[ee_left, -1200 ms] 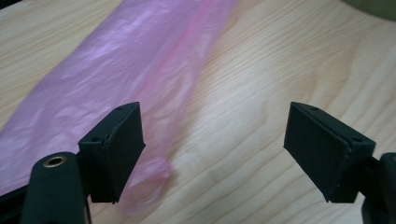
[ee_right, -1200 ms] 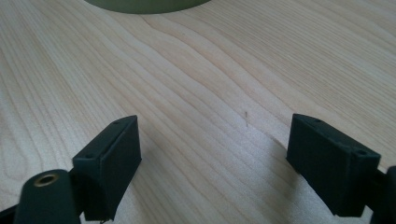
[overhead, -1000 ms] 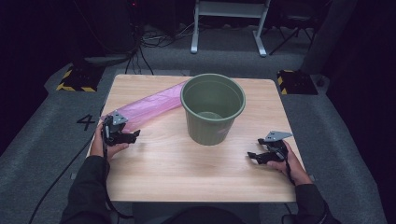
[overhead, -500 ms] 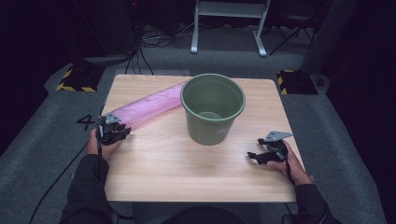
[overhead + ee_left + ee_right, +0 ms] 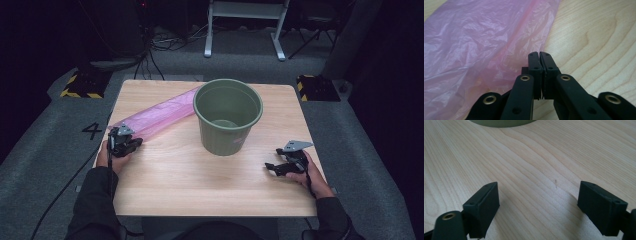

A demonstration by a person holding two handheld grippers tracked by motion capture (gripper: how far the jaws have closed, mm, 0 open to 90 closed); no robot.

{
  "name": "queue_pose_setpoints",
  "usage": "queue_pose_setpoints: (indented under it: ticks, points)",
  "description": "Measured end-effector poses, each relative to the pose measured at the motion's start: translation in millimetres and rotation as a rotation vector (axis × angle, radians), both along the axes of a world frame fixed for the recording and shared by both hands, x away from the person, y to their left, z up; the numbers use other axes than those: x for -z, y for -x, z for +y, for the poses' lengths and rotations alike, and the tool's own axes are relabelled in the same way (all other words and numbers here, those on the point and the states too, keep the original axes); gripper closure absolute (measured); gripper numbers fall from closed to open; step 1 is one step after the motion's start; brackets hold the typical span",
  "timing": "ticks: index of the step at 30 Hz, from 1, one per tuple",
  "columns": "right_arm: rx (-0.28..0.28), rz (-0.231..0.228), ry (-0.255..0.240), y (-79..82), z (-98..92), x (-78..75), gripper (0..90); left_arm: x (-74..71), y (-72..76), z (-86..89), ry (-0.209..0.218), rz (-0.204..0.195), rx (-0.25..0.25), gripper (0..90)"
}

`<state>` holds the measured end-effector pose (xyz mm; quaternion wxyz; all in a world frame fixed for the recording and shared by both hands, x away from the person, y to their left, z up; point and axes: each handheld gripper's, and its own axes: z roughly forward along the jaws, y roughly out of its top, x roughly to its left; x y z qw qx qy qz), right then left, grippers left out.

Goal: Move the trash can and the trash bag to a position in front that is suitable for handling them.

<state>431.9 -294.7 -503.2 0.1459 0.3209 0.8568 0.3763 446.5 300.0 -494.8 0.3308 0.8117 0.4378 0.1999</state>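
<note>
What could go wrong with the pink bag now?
The left tool has just closed at the edge of the pink bag. I cannot tell if it caught any plastic, so it might lift nothing. If it did, the thin bag could tear or snag on the green bucket beside it.

Number "4" on grey floor mat (image 5: 92, 131), left of table.

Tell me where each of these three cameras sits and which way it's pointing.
High view: above the person's side, looking forward and down on the wooden table, green bucket and pink plastic bag; forearms, both hands, left gripper, right gripper.
Left gripper view: rides the left gripper, looking along its shut jaws at the bag's edge.
Right gripper view: rides the right gripper, looking past open jaws toward the bucket's base.
Shared: high and left gripper views share the bag; high and right share the bucket.
</note>
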Motion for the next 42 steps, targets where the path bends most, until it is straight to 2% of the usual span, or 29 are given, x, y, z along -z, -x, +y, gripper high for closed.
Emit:
queue_pose_setpoints:
  ticks: [9,11,12,13,19,20,23,33,38,42]
  points:
    - [0.0,0.0,0.0,0.0,0.0,0.0,17.3,-3.8,10.7,-14.3,0.003,0.001,0.055,89.8]
    - [0.0,0.0,0.0,0.0,0.0,0.0,17.3,-5.2,17.0,-25.1,-0.001,-0.002,0.088,89.8]
    - [0.0,0.0,0.0,0.0,0.0,0.0,17.3,-5.2,17.0,-25.1,-0.001,-0.002,0.088,89.8]
    - [0.0,0.0,0.0,0.0,0.0,0.0,17.3,-4.5,20.8,-32.7,-0.015,0.01,0.113,89.6]
    - [0.0,0.0,0.0,0.0,0.0,0.0,17.3,-3.8,29.5,-46.0,-0.01,0.017,0.135,86.8]
    - [0.0,0.0,0.0,0.0,0.0,0.0,17.3,-3.7,31.9,-48.9,0.006,0.024,0.141,86.5]
    - [0.0,0.0,0.0,0.0,0.0,0.0,17.3,-2.9,38.6,-60.4,0.006,0.024,0.181,86.5]
    - [0.0,-0.001,0.0,0.0,0.0,0.0,17.4,-1.0,53.6,-90.1,0.006,0.038,0.248,85.1]
    - [0.0,-0.001,0.0,0.0,0.0,0.0,17.4,-1.4,63.4,-103.9,0.0,0.034,0.289,77.8]
    - [-0.001,-0.001,0.0,0.0,0.0,0.0,17.3,-4.2,71.0,-110.8,0.002,0.025,0.303,64.8]
